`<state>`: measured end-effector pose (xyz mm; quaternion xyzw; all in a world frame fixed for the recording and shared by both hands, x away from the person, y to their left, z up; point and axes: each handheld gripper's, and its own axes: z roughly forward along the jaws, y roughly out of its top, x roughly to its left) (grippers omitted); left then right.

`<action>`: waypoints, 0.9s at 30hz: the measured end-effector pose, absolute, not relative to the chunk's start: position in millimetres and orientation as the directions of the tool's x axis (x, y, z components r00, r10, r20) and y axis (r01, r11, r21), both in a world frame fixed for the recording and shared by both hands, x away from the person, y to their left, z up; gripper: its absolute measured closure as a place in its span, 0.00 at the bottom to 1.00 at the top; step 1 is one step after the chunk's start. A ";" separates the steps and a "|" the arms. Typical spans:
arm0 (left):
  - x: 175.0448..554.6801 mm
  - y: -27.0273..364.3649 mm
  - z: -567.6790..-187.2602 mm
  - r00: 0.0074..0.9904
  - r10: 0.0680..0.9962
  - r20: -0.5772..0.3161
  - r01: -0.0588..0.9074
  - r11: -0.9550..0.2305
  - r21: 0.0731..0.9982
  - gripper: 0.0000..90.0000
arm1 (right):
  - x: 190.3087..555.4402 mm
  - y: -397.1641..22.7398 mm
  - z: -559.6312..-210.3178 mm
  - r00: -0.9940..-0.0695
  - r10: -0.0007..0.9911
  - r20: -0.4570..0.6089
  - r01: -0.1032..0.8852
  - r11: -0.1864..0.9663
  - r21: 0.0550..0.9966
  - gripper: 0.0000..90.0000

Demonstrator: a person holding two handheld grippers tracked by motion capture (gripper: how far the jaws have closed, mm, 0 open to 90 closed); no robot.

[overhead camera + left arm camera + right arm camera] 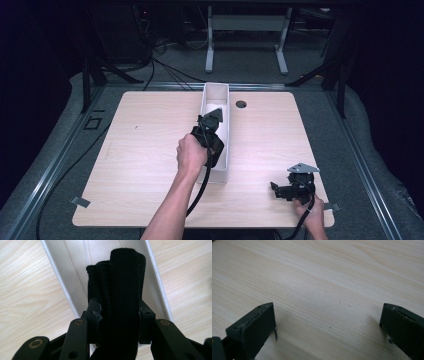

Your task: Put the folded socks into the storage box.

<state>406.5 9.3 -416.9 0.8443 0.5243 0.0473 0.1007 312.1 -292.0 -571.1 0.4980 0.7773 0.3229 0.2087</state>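
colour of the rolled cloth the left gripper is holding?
Black, a ribbed knit roll held over the white tray. Clearest in the left gripper view.

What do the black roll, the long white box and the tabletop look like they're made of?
Black roll: knitted or woven fabric, matte; fine ribbed weave and soft rounded folds show between the left gripper's jaws.
White box: smooth, thin, stiff walls, probably plastic; could be coated card.
Table: pale wood grain, flat low-sheen finish, likely laminate rather than solid wood.

The white tray's (216, 92) walls are hemming the left gripper (119, 315); bare table (140, 150) is lying open from 3 to 9 o'clock.
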 end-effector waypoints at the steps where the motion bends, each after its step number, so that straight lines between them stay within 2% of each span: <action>1: 406.2 8.7 -418.4 0.444 0.896 -0.024 0.876 -0.428 0.223 0.70 | 312.1 -292.0 -571.0 -0.417 0.909 -0.003 0.639 0.296 0.710 0.00; 12: 403.7 2.7 -433.4 0.450 0.893 0.000 0.876 -0.442 0.193 0.69 | 312.1 -291.7 -571.4 -0.416 0.910 -0.003 0.636 0.293 0.714 0.00; 17: 402.8 1.6 -433.4 0.453 0.891 0.007 0.875 -0.446 0.188 0.62 | 312.1 -291.7 -571.4 -0.416 0.909 -0.004 0.636 0.294 0.714 0.00; 25: 400.4 4.5 -427.5 0.461 0.887 0.024 0.867 -0.456 0.203 0.32 | 312.1 -291.8 -571.4 -0.416 0.909 -0.004 0.636 0.294 0.714 0.00; 27: 399.7 7.3 -423.6 0.461 0.887 0.032 0.864 -0.457 0.213 0.27 | 312.2 -291.8 -571.4 -0.416 0.909 -0.003 0.636 0.294 0.713 0.00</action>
